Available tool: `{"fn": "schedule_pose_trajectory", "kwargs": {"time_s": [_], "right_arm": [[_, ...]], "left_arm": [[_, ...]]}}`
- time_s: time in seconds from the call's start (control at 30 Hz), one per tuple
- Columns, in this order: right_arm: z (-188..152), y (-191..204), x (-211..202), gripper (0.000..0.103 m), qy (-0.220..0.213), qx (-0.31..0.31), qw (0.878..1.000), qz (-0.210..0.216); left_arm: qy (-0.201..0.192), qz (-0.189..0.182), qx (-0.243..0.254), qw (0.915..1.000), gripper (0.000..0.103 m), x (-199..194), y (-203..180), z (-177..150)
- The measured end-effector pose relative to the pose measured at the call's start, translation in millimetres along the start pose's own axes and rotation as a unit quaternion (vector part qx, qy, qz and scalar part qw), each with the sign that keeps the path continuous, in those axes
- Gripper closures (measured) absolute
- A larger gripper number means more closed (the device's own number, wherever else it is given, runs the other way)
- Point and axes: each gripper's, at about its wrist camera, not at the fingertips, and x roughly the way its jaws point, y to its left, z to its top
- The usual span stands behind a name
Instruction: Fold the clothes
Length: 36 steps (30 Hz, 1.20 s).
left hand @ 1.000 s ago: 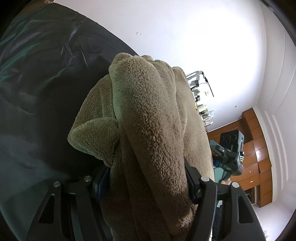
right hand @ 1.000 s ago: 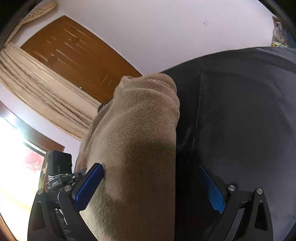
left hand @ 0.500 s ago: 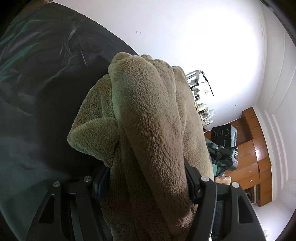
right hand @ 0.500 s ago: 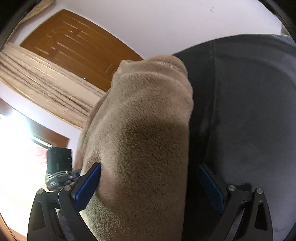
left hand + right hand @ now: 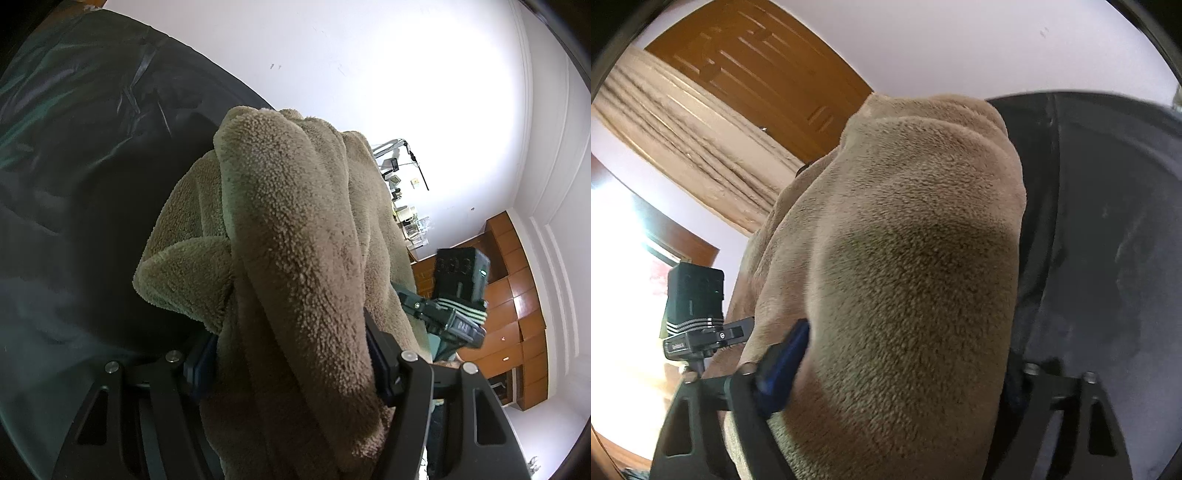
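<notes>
Dark bedding (image 5: pixel 74 177) fills the space behind a tan fleece garment (image 5: pixel 295 258), held off it and bunched between two hand-held tools. Left gripper (image 5: pixel 291 373) is clamped on a thick wad; right gripper (image 5: pixel 894 373) appears clenched on its end too, though fleece hides one pad. Risk: plush bulk could creep out of either pinch and drop crumpled. Bedding offers open room on both outer sides; wooden cabinets (image 5: pixel 517 295) stand well apart.
</notes>
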Motion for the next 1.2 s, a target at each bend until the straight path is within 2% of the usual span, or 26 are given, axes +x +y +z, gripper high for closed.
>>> {"fn": "schedule_pose_trajectory", "kwargs": {"time_s": [0.07,0.17,0.27,0.53,0.73,0.83,1.0,1.2], "right_arm": [[-2.0,8.3,-3.3,0.034,-0.008,-0.014,1.0,-0.02],[-6.9,25.7,-11.0,0.042,-0.027,-0.044,0.997,-0.054],[-15.1,42.7,-22.8,0.045,-0.051,-0.068,0.993,-0.079],[-37.5,66.8,-53.0,0.047,-0.101,-0.08,0.986,-0.11],[-56.5,89.8,-65.2,0.047,-0.129,-0.073,0.981,-0.126],[-70.7,91.8,-86.0,0.047,-0.143,-0.072,0.977,-0.141],[-93.1,81.1,-125.7,0.047,-0.171,-0.053,0.97,-0.162],[-125.2,47.1,-186.9,0.047,-0.21,-0.019,0.959,-0.189]], "left_arm": [[-0.002,-0.001,-0.001,1.0,0.035,-0.1,0.4,-0.5],[-0.005,-0.008,-0.009,0.9999,0.041,-1.2,4.5,-0.9],[-0.007,-0.019,-0.018,0.9996,0.044,-1.7,6.9,-1.8],[-0.004,-0.023,0.017,0.9996,0.046,-3.1,-18.4,-10.8],[0.012,-0.029,0.059,0.9977,0.046,6.1,-56.8,-30.5],[0.026,-0.028,0.083,0.9959,0.046,18.2,-85.6,-43.7],[0.047,-0.026,0.12,0.9914,0.046,40.0,-137.3,-62.2],[0.075,-0.022,0.165,0.9832,0.046,77.9,-203.8,-85.5]]}}
